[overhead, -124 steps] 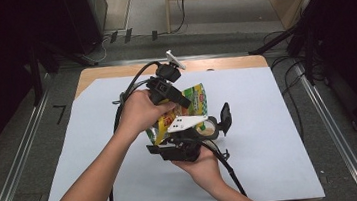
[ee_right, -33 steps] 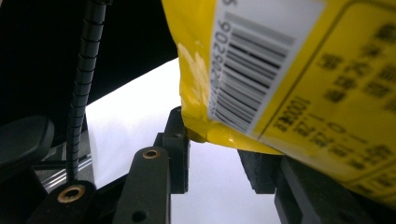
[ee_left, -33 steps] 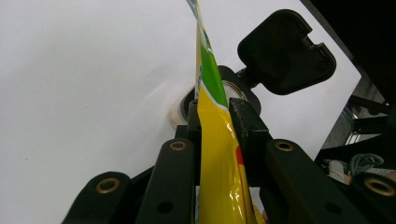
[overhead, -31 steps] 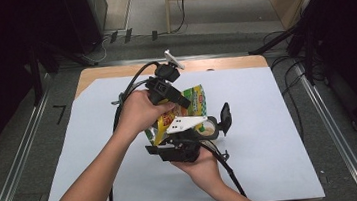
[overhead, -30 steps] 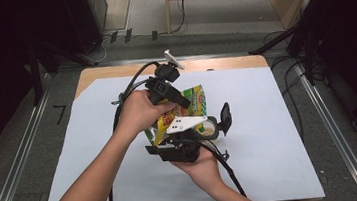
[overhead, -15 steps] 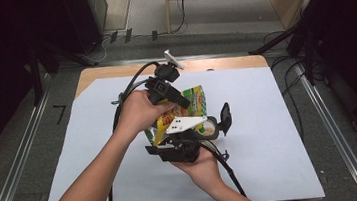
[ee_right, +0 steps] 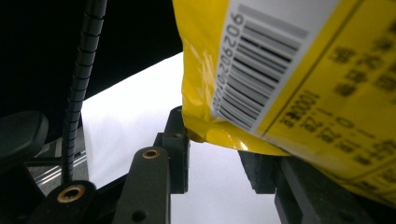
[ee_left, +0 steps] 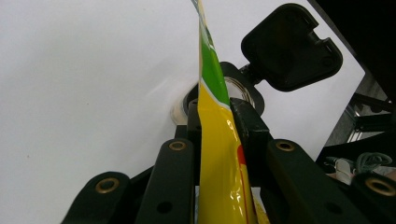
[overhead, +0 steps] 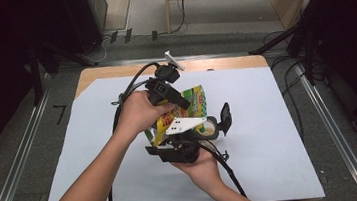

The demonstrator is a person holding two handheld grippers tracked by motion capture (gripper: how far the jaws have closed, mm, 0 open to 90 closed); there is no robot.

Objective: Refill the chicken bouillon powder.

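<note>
midair, yellow snack pouch (ee_left: pixel 219 154) pinched by left gripper (ee_left: pixel 215 116) fingers, right gripper (ee_right: pixel 212 149) fingers seemingly unclenched beneath

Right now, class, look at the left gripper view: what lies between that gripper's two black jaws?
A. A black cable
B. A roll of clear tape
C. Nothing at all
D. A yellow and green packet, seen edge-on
D: in the left gripper view the left gripper has its jaws closed against both faces of the thin yellow and green packet, which rises edge-on between them; the tape roll lies beyond on the white sheet.
</note>
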